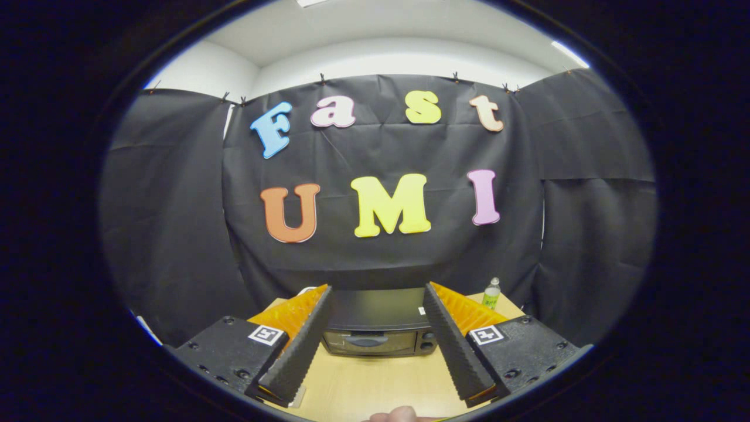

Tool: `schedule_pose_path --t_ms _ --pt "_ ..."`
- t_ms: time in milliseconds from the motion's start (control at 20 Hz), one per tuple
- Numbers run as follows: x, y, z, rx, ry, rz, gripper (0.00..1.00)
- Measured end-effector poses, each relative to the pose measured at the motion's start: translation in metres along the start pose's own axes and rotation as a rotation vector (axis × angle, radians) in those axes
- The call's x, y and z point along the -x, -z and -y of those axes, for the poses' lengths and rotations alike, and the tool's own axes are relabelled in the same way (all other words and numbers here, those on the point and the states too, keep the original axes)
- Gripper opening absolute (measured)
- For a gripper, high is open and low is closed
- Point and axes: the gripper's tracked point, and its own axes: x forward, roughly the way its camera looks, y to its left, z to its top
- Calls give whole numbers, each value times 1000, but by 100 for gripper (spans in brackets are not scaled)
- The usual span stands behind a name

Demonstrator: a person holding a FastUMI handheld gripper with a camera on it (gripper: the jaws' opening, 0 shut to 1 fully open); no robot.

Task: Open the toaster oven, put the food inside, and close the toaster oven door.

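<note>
Toaster oven (pixel 379 331) straight ahead, door shut.
The gripper (pixel 375 296) is wide open, holding nothing; the oven sits beyond both fingers, centred between them.

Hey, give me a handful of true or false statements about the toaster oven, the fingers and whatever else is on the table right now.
1. The toaster oven door is closed. True.
2. The gripper is shut on the door handle. False: its fingers are spread apart, holding nothing.
3. The oven stands beyond the fingers on the table. True.
4. A small bottle stands on top of the oven. False: it stands on the table beside the oven.
5. A fingertip shows at the table's near edge. True.
</note>
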Motion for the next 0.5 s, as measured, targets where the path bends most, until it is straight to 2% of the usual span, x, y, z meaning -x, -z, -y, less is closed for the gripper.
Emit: schedule_pose_path --t_ms 500 --pt "-7 -1 -1 -14 -6 -2 100"
